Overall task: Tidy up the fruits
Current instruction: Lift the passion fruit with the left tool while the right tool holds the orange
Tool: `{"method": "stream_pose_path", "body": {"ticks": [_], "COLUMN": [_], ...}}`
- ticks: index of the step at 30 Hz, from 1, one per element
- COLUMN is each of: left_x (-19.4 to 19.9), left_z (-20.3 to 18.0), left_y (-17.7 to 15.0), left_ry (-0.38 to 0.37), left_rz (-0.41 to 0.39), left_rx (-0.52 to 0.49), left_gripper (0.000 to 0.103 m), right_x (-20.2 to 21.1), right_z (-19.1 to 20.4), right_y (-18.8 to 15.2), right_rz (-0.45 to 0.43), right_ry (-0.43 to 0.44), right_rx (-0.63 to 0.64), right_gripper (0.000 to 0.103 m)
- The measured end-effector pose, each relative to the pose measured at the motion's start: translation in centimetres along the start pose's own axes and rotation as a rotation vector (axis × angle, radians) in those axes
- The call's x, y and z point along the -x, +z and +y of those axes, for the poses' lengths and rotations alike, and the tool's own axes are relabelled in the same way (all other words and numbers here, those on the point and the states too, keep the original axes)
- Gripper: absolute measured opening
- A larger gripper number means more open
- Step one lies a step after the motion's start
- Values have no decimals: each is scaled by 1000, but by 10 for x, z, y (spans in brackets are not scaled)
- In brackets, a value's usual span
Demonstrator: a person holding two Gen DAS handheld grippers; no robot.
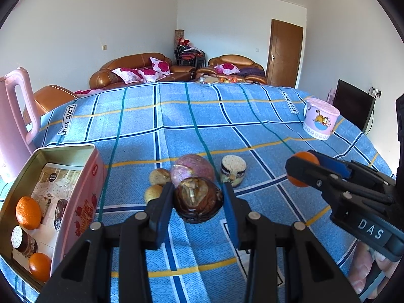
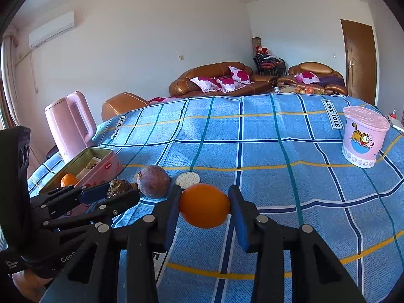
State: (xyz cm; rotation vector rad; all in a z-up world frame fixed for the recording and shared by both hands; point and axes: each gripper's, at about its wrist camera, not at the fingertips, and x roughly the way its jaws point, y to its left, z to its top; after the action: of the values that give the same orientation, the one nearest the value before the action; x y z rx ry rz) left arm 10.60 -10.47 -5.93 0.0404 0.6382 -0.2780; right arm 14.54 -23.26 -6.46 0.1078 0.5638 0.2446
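Left claw grasps a dark brown glossy round fruit above the blue checked cloth on the bench, beside the open pink metal tin holding oranges, while right claw grips a round orange.

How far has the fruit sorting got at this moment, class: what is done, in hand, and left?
Done: two oranges and a brown cut piece lie in the pink tin. In hand: the left gripper grips a dark brown fruit; the right gripper holds an orange. Left on the cloth: a purple fruit, two small pale ones and a cut piece.
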Motion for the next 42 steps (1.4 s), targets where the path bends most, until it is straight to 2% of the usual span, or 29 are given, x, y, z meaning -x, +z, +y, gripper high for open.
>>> {"method": "stream_pose_path", "body": {"ticks": [42], "left_x": [31], "left_z": [-3], "left_y": [-3], "left_ry": [50], "left_rz": [-163], "left_rx": [-15], "left_gripper": [40], "right_x": [31], "right_z": [9], "right_y": [-3], "right_rz": [-162], "right_ry": [-8], "right_rx": [55], "right_gripper": [41]}}
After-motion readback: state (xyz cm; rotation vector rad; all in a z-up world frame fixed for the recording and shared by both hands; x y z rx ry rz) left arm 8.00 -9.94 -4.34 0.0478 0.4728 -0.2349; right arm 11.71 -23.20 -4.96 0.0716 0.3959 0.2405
